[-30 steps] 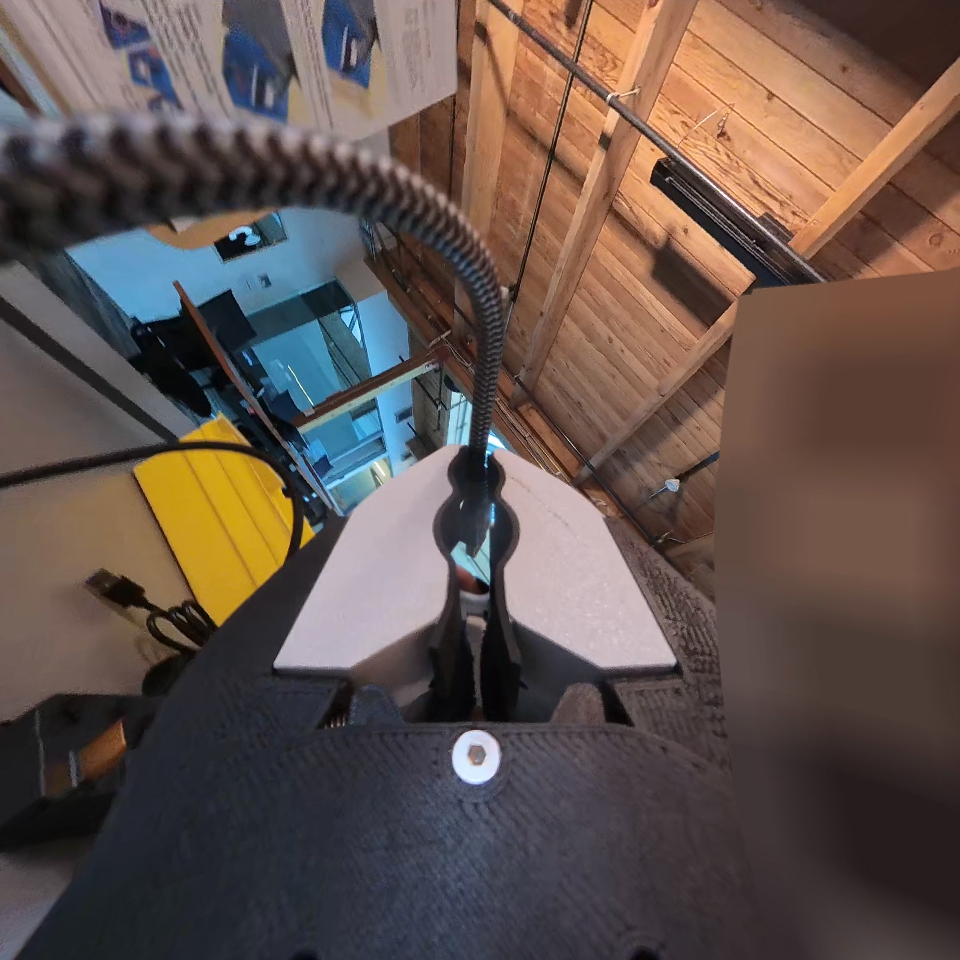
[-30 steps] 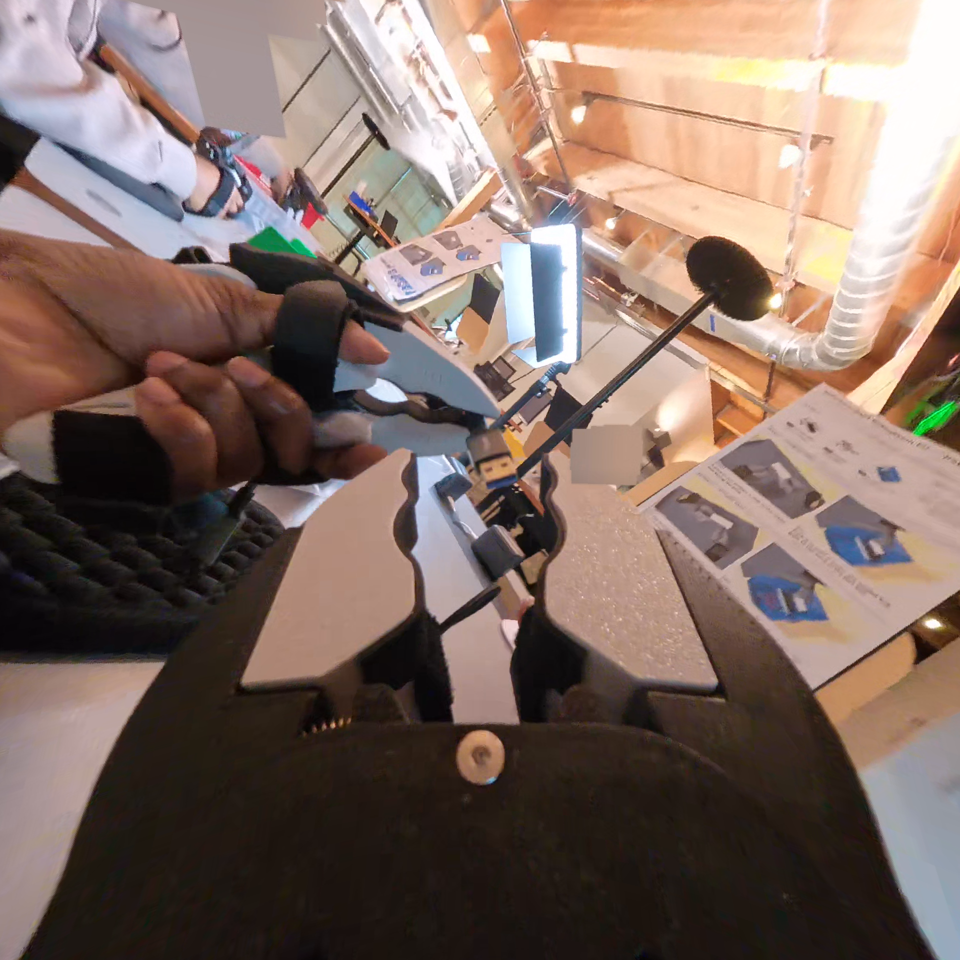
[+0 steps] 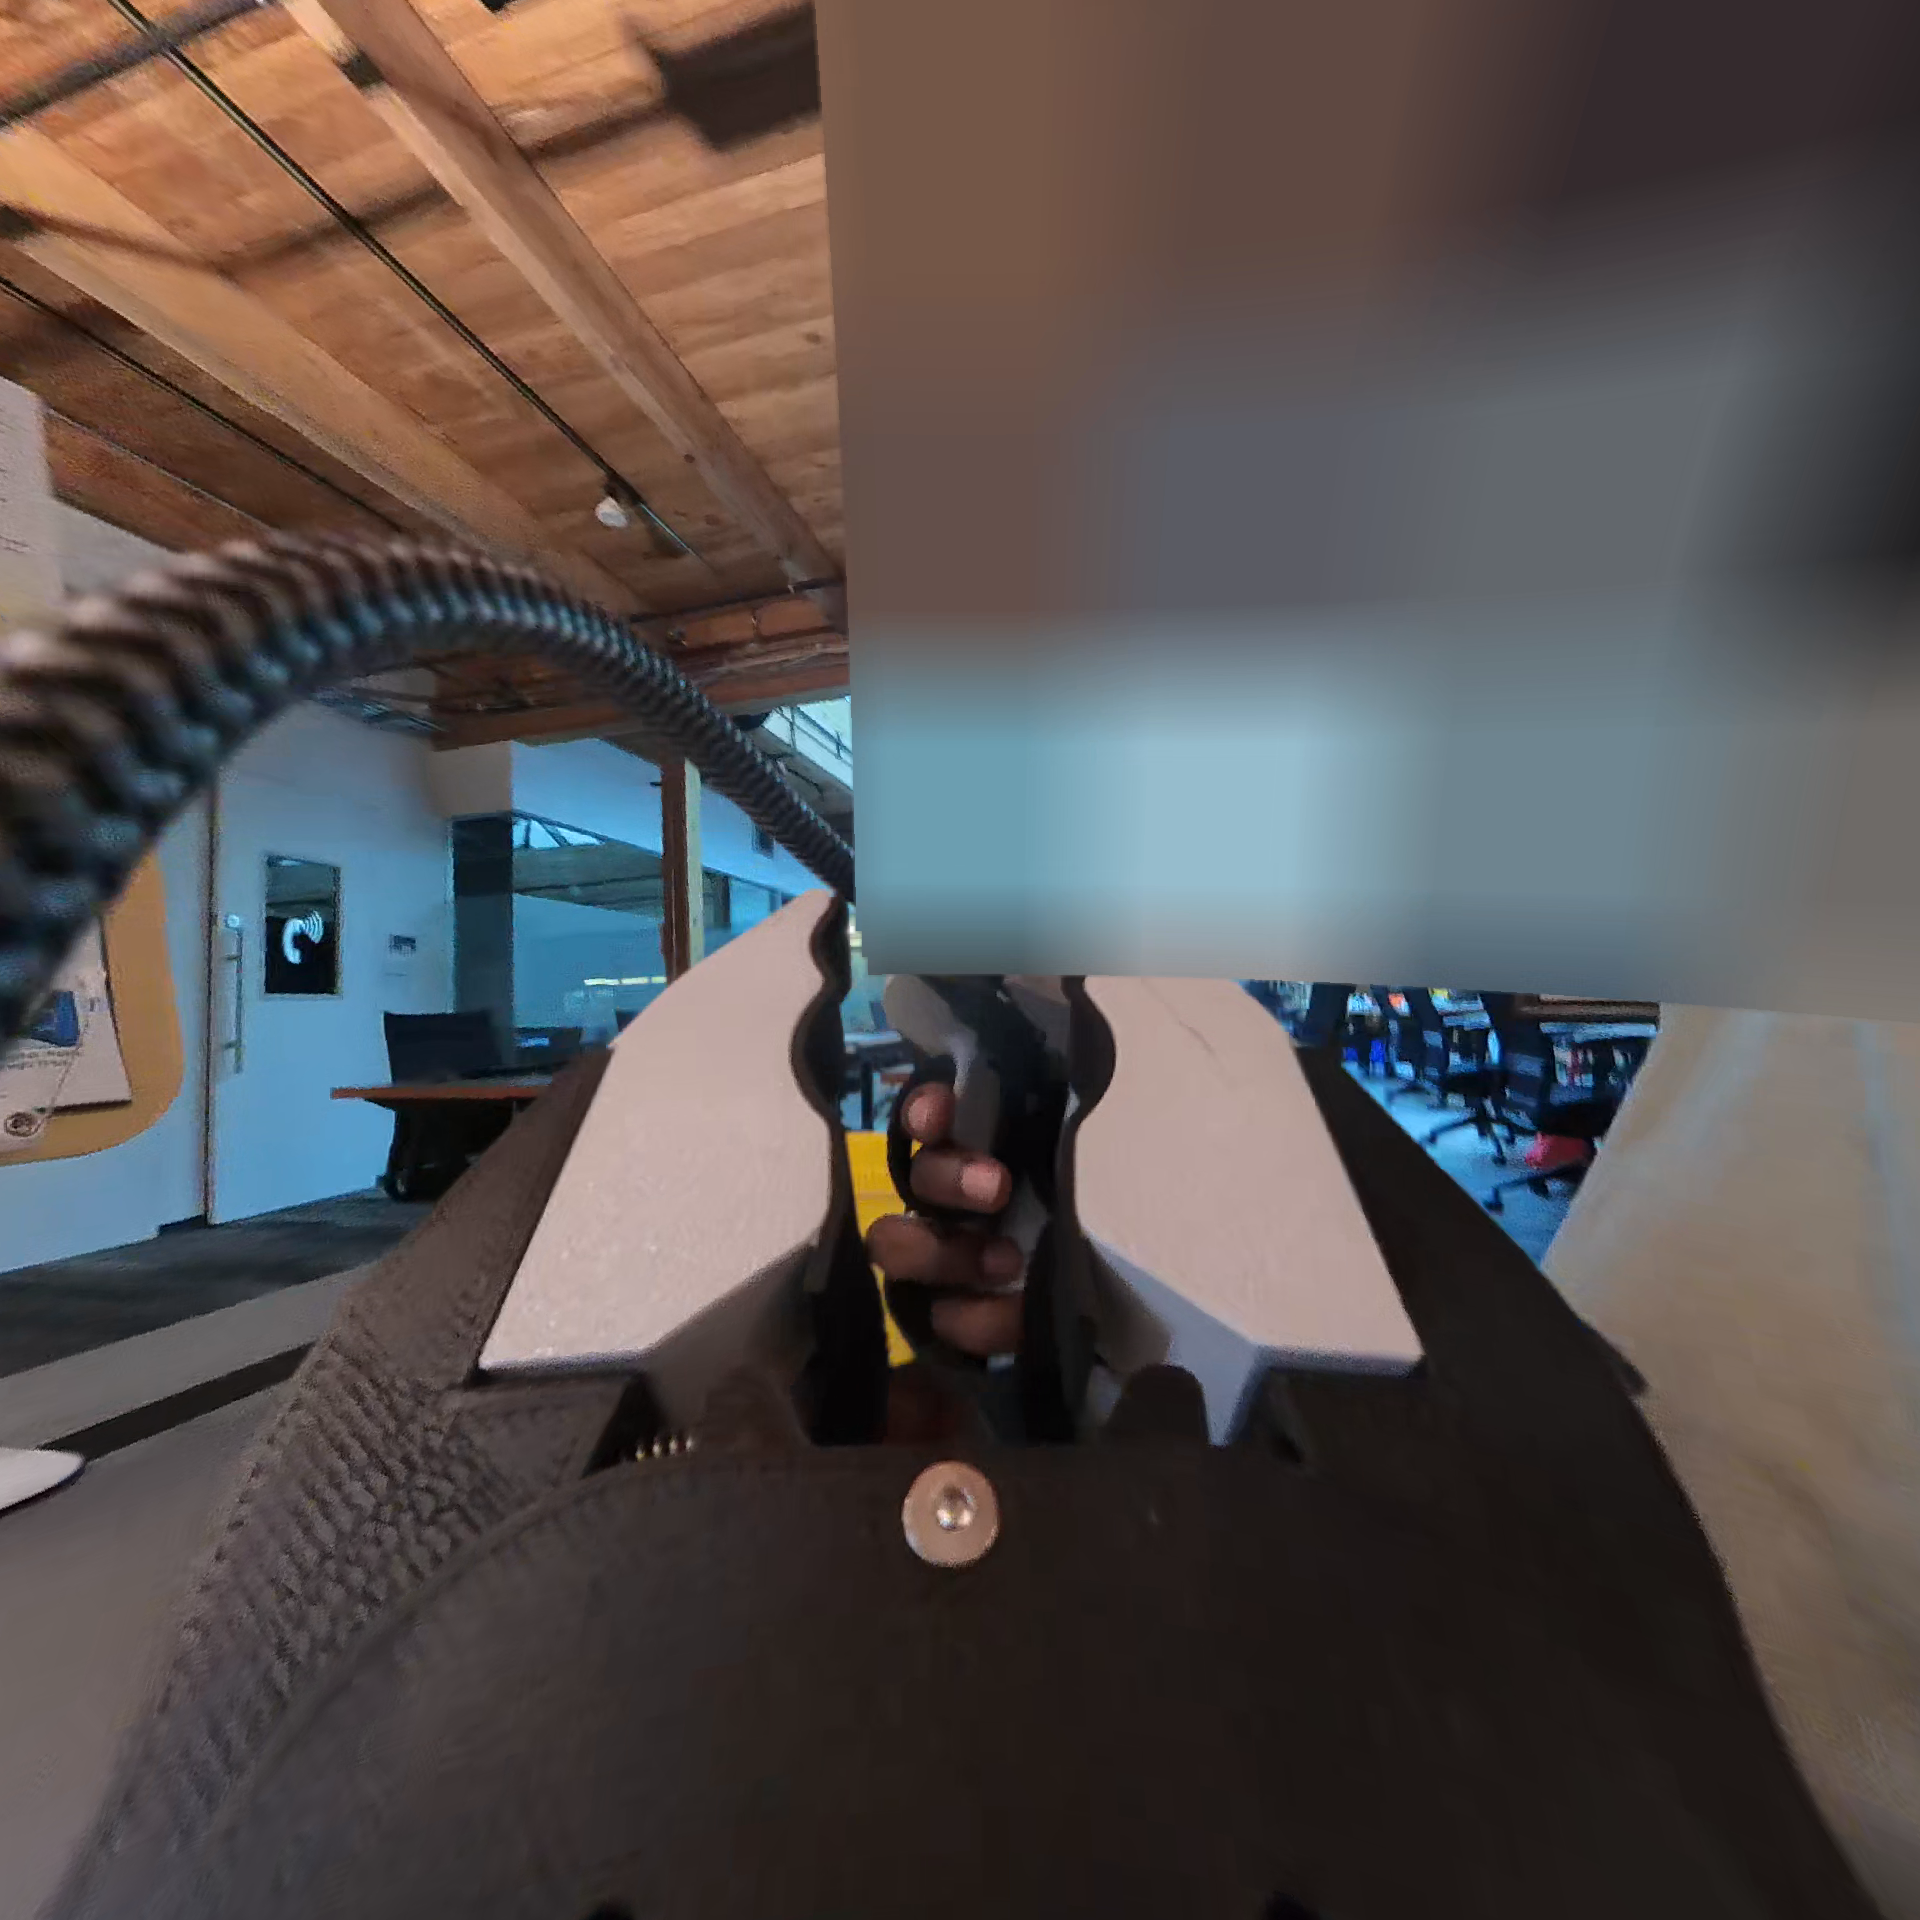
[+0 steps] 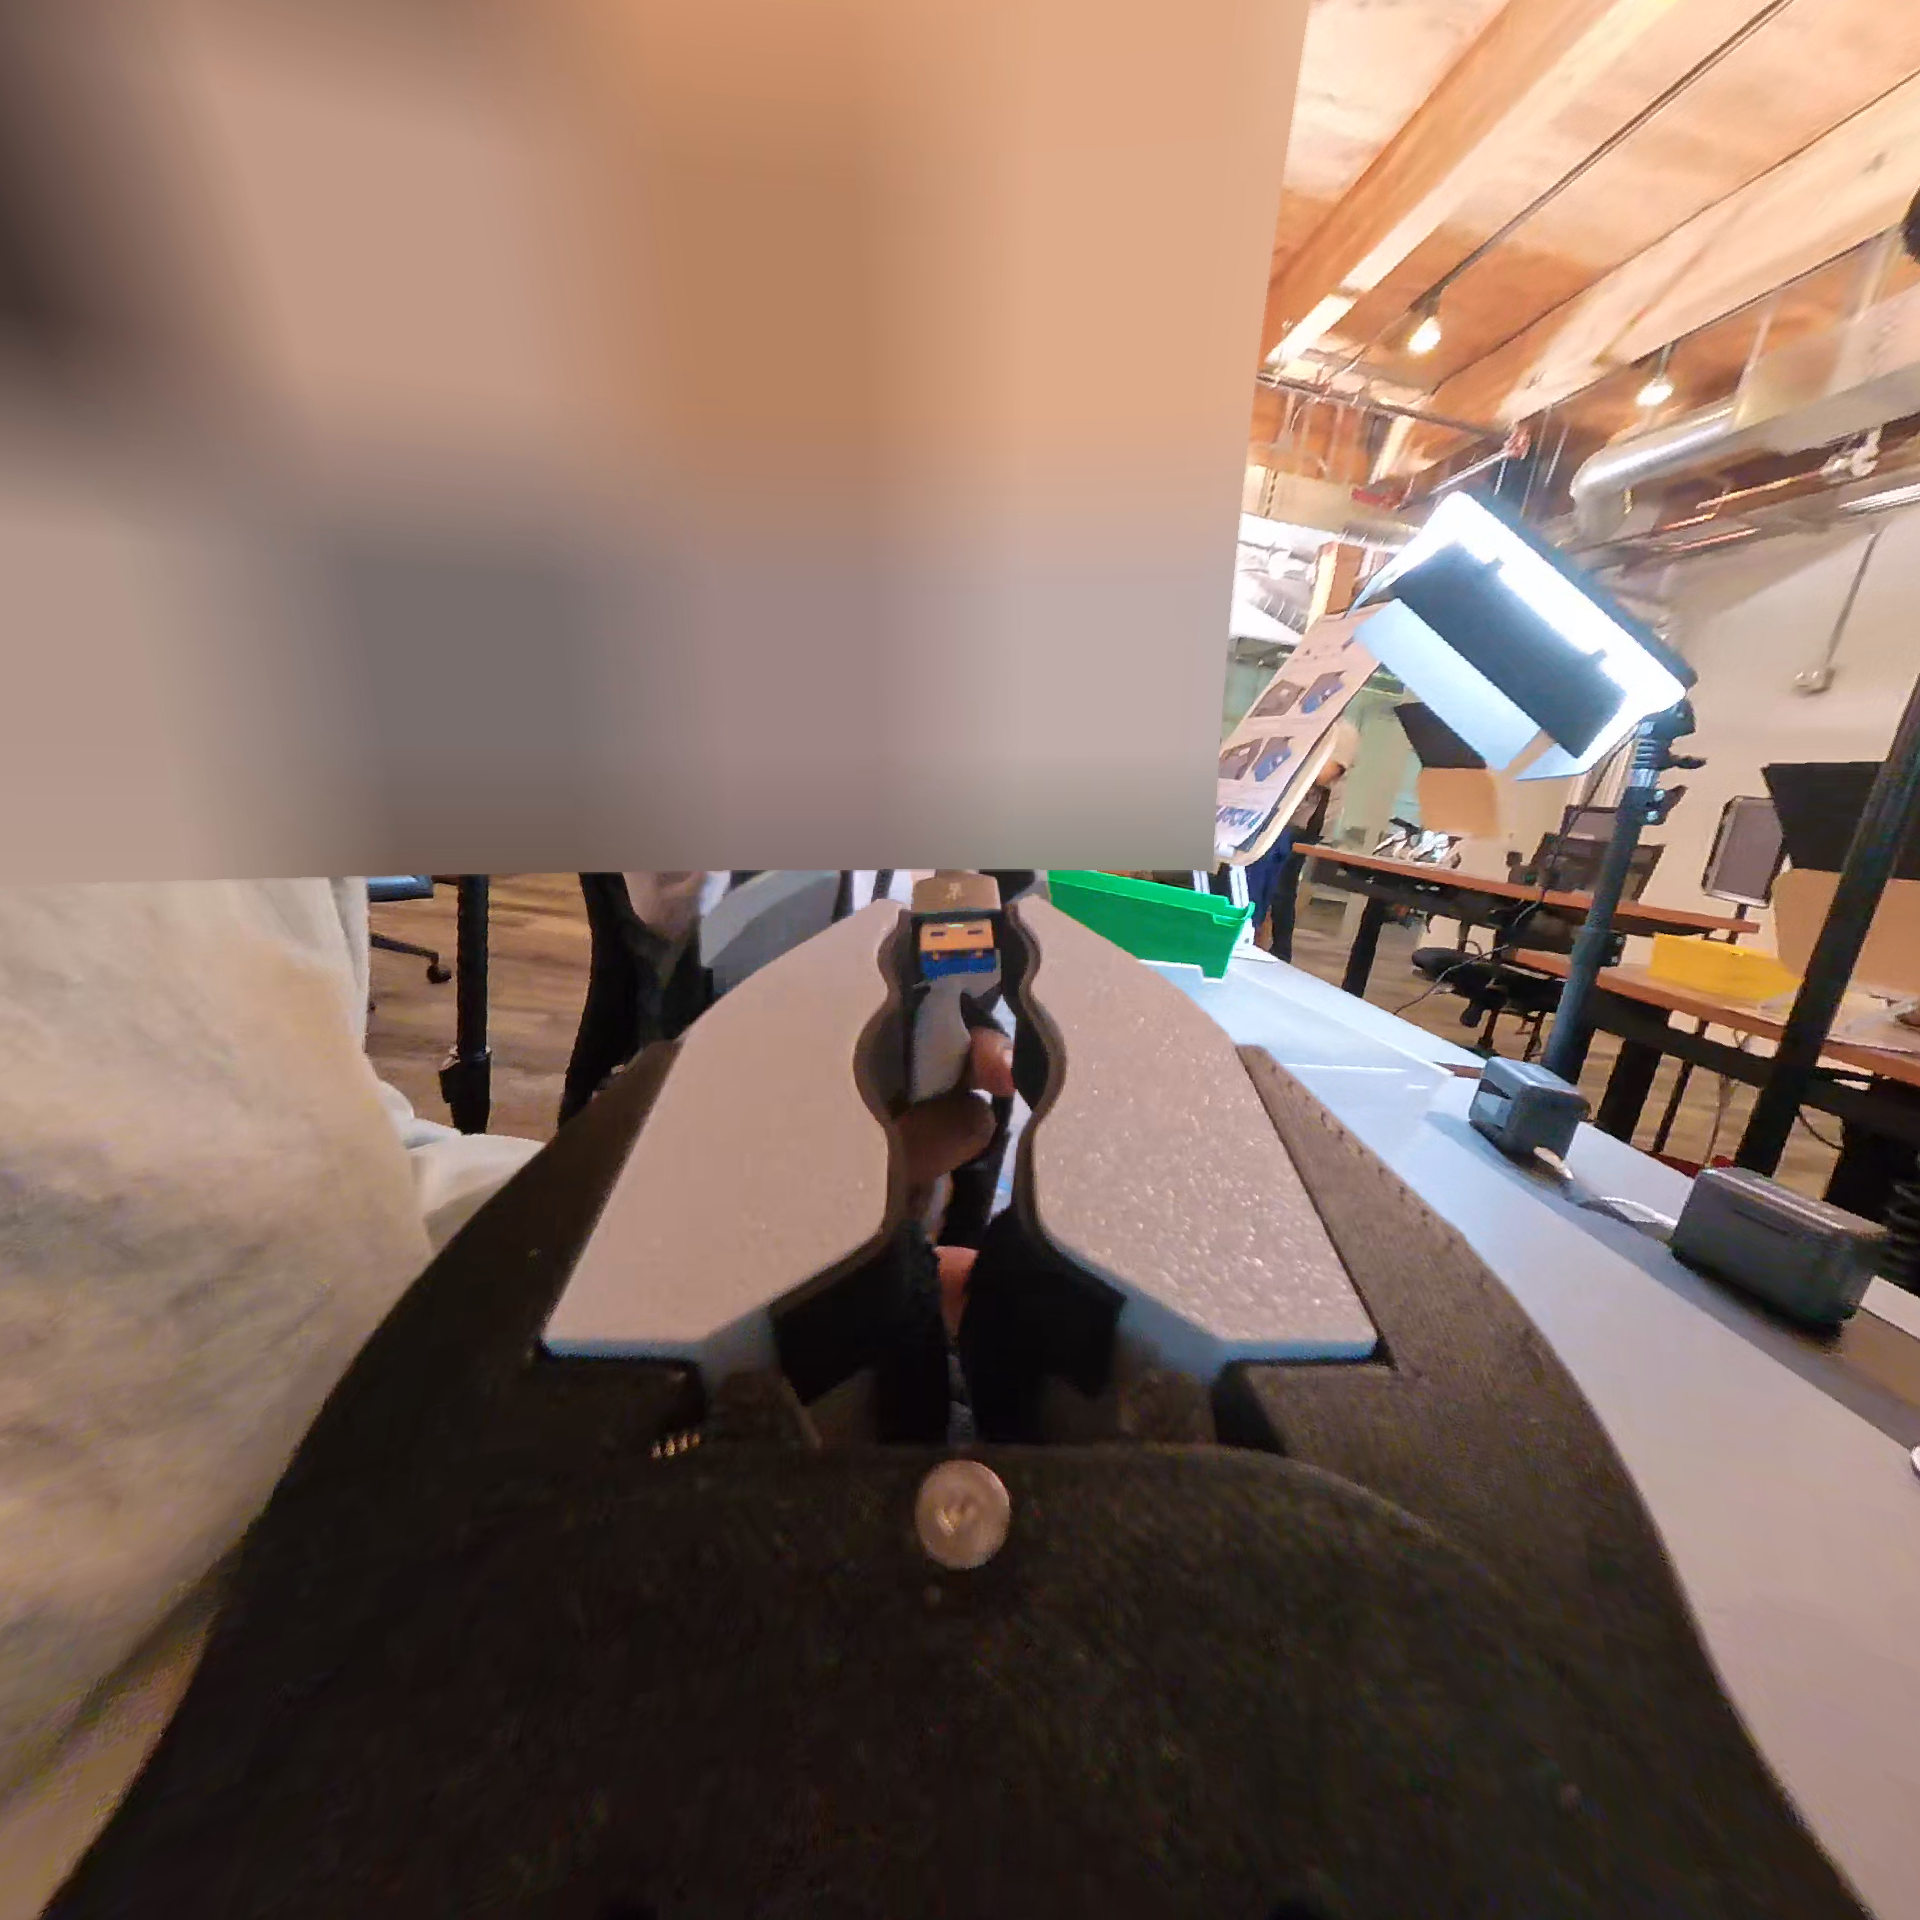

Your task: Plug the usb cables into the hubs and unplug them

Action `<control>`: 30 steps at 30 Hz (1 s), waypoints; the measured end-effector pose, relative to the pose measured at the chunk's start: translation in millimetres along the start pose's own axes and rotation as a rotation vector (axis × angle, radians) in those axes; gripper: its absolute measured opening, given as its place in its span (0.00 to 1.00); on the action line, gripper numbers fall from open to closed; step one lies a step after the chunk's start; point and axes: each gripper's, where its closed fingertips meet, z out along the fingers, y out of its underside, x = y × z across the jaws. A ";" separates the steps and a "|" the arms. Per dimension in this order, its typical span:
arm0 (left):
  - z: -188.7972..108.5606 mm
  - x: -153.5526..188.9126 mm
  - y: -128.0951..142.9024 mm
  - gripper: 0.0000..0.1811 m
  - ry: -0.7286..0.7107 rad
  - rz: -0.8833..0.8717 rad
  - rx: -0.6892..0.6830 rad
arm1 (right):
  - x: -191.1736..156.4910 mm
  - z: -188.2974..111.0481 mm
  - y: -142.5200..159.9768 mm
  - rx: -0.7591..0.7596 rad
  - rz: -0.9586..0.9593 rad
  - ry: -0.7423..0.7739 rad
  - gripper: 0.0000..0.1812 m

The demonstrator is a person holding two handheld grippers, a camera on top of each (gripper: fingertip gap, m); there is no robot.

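The grey table (image 4: 1382, 1049) runs off to my right, low in the right wrist view. A large blurred patch fills the top of both views. My left hand-held gripper (image 3: 951, 997) points across at my other hand with its fingers apart and nothing between them. My right hand-held gripper (image 4: 961, 920) has its fingers drawn close on the plug (image 4: 961, 951) at their tips, and I judge it clamped. The thick braided cable (image 3: 416, 623) arcs from the left edge of the left wrist view up over that gripper and goes behind the blur, so I cannot see where it joins the plug. Two grey hubs (image 4: 1527, 1107) and (image 4: 1766, 1252) sit on the table well to the right of the plug, apart from each other. The plug is up in the air and not yet near either. The main risk, as I judge it, is the stiff cable. Its weight and spring could twist the plug in a tip-only grip, so it would reach a port crooked and jam or skid off. It could also drag a light hub along the table when pushed. The cable looks black and grey, woven, and bends in a broad curve. The plug is small, with a pale metal shell, a blue tongue and gold above it. Its open end faces my right camera, so it points away from the hubs.
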 end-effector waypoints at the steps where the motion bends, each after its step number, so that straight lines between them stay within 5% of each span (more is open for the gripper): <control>1: -1.5 0.3 2.7 0.20 0.013 0.015 -0.031 | -1.2 -0.5 -0.3 -0.002 0.013 -0.013 0.09; 9: 0.6 15.7 7.5 0.15 0.099 0.036 -0.036 | -14.1 5.3 8.1 0.065 0.277 -0.142 0.09; 13: -2.6 9.1 7.2 0.08 0.080 0.053 -0.120 | -12.0 -0.9 6.7 0.060 0.270 -0.135 0.09; 21: -8.4 19.6 22.6 0.15 0.162 0.090 -0.361 | -17.7 0.1 11.0 0.038 0.279 -0.171 0.08; 30: -9.9 19.1 17.7 0.09 0.158 0.076 -0.389 | -22.6 1.9 15.8 -0.019 0.233 -0.191 0.10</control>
